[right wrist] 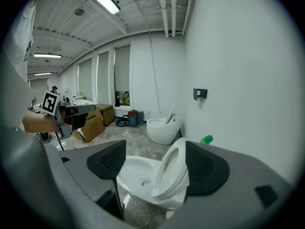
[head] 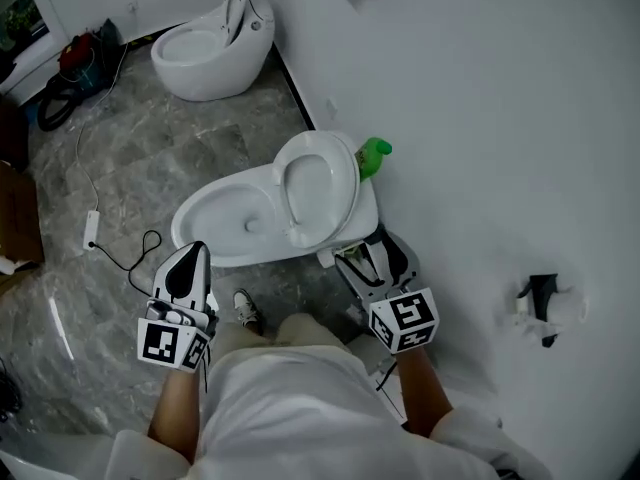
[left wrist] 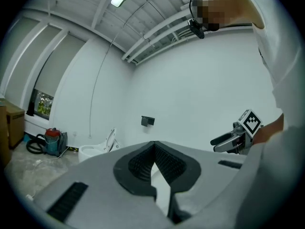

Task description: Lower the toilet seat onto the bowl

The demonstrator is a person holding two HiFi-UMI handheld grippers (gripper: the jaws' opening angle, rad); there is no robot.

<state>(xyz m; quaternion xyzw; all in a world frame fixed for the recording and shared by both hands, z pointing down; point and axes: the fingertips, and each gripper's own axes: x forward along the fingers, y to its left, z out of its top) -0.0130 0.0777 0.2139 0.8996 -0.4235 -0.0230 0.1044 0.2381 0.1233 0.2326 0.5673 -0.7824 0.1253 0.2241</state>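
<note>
My right tongs gaped wide at the upright toilet seat, ready to tip it; my left tongs hung closed, empty.

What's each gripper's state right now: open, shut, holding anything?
Left gripper: shut, nothing between its jaws.
Right gripper: open and empty, with the raised toilet seat ahead of it, not gripped.

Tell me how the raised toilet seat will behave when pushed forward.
The toilet seat looks rigid, glossy plastic: it should pivot as one piece, and jaws may slip. It stands nearly upright behind the bowl, so a light push could probably drop it hard.
</note>
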